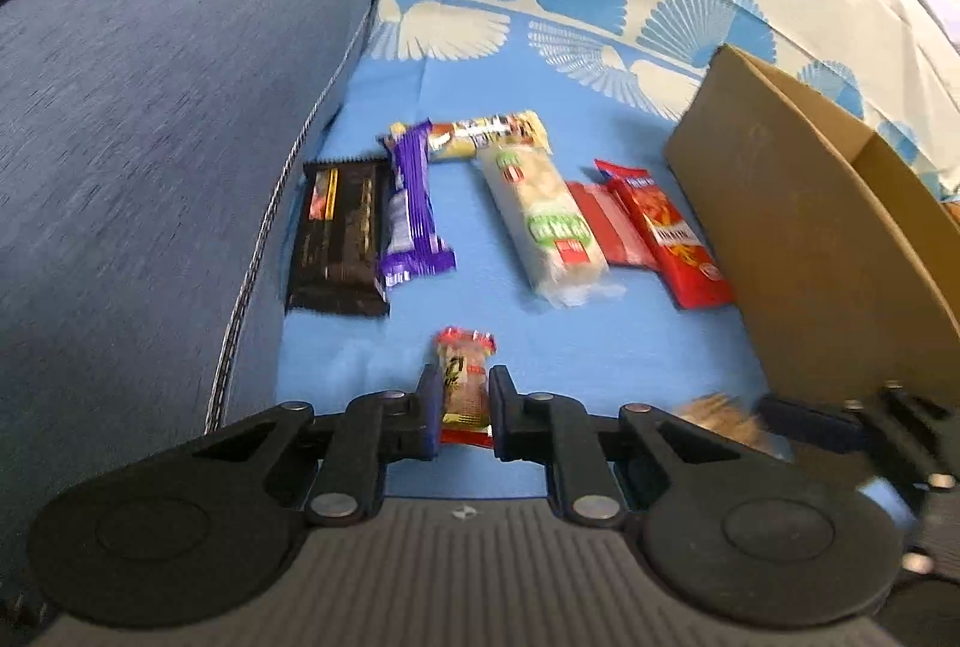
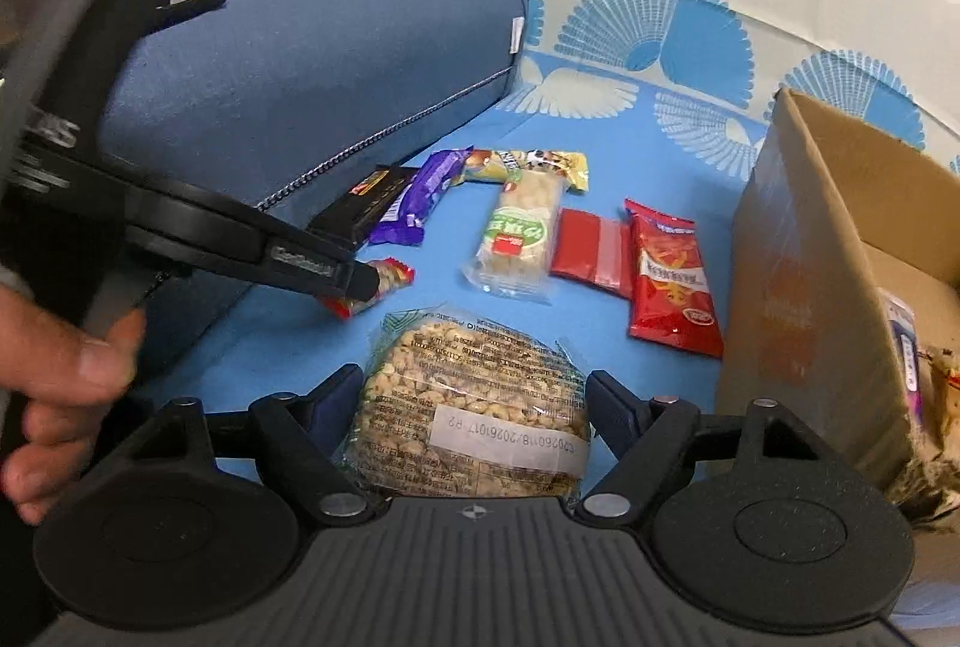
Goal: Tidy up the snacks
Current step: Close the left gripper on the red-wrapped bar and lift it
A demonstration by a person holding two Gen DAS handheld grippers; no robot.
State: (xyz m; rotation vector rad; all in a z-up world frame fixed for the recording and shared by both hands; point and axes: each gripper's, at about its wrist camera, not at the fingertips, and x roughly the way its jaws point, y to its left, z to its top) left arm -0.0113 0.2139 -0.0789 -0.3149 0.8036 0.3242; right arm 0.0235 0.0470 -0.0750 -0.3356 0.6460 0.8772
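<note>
My left gripper [image 1: 461, 398] is shut on a small red-ended snack packet [image 1: 465, 383], held just above the blue cloth; it also shows in the right wrist view [image 2: 390, 278]. My right gripper [image 2: 477, 407] is shut on a clear bag of peanuts [image 2: 474, 407]. On the cloth lie a black chocolate bar [image 1: 339, 239], a purple bar [image 1: 411, 206], a yellow-red packet [image 1: 486, 134], a clear rice-cracker pack [image 1: 543, 215], a red flat pack [image 1: 606, 221] and a red snack bag [image 1: 666, 233]. A cardboard box [image 2: 798, 281] stands at the right.
A blue sofa cushion [image 1: 150, 137] rises at the left, touching the black bar. A patterned blue-and-cream cloth [image 1: 540, 17] covers the seat and back. The box holds some packets [image 2: 906, 347]. A person's hand [image 2: 66, 395] holds the left gripper.
</note>
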